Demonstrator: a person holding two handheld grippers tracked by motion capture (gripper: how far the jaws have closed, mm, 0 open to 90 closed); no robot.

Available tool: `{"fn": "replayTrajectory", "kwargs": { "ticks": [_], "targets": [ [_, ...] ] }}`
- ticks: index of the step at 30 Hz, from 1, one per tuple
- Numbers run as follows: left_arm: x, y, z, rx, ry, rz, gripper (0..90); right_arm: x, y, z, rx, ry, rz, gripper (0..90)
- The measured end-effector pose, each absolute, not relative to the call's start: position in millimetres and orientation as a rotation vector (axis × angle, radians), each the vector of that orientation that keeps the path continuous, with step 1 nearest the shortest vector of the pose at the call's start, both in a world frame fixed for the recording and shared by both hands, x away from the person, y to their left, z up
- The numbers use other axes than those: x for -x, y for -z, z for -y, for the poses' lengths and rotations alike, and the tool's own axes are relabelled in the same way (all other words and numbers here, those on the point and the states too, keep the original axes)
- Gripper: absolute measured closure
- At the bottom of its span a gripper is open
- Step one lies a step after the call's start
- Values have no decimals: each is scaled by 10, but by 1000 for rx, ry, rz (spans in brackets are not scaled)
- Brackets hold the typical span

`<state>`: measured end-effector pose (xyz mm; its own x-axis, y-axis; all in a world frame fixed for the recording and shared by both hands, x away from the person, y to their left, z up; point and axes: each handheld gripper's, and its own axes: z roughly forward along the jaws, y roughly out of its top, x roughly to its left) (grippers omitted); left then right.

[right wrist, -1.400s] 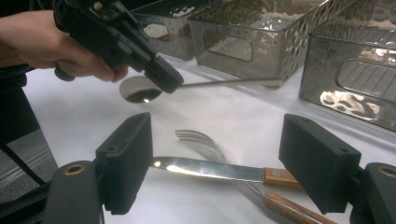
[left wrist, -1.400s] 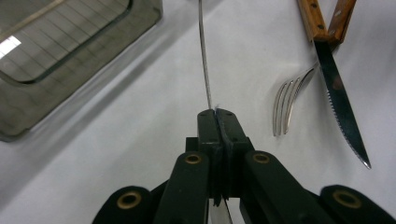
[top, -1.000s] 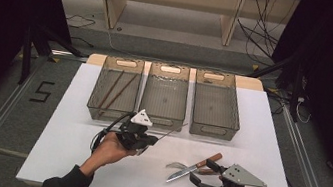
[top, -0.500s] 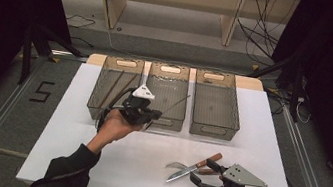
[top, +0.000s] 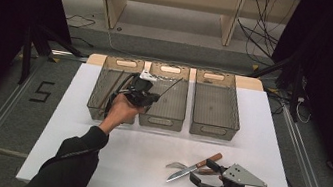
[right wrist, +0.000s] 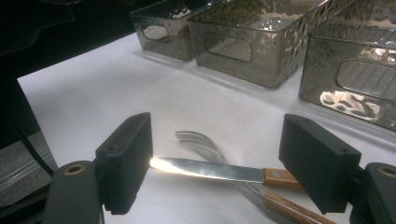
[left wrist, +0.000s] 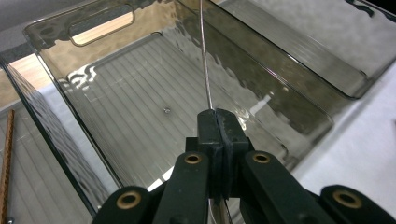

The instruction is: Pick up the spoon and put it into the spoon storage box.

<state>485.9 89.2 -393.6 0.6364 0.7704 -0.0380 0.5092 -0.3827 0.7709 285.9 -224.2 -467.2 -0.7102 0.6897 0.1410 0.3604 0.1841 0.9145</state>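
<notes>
Two black jaws of the left gripper (left wrist: 218, 126) are pressed together on a thin metal rod (left wrist: 204, 60), which rises straight out of the pinch above the middle bin (left wrist: 261, 79). In the high view that left gripper (top: 147, 93) hangs over the near part of the middle bin (top: 163, 119), the rod (top: 171, 87) slanting up and away from it. Brown sticks lie in the left bin (top: 103, 94); the right bin (top: 213, 129) stands just beside the middle one.

Nearer the person, the right gripper (right wrist: 215, 158) rests low over the white tabletop (right wrist: 93, 88) with its jaws spread wide and nothing pinched. Between them lie a knife (right wrist: 210, 170) with a wooden handle and a fork (right wrist: 201, 142), the knife blade crossing over the fork. In the high view the right gripper (top: 199, 177) sits near the front edge of the tabletop (top: 271, 155), the knife (top: 193, 167) and fork (top: 177, 165) just ahead of it.
</notes>
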Motion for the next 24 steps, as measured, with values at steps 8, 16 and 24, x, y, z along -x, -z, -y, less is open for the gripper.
{"fn": "replayTrajectory", "kwargs": {
  "ticks": [8, 16, 24],
  "targets": [
    [-5042, 3970, -847, -2070, -447, -1042, 893, -2860, 4672, 2243, -994, -1534, -2163, 265],
    [-5163, 4030, -815, -2088, -458, -1079, 892, -2862, 4673, 2249, -995, -1539, -2162, 265],
    [-5228, 4103, -820, -2095, -461, -1110, 889, -2861, 4674, 2247, -995, -1539, -2163, 265]
  ]
}}
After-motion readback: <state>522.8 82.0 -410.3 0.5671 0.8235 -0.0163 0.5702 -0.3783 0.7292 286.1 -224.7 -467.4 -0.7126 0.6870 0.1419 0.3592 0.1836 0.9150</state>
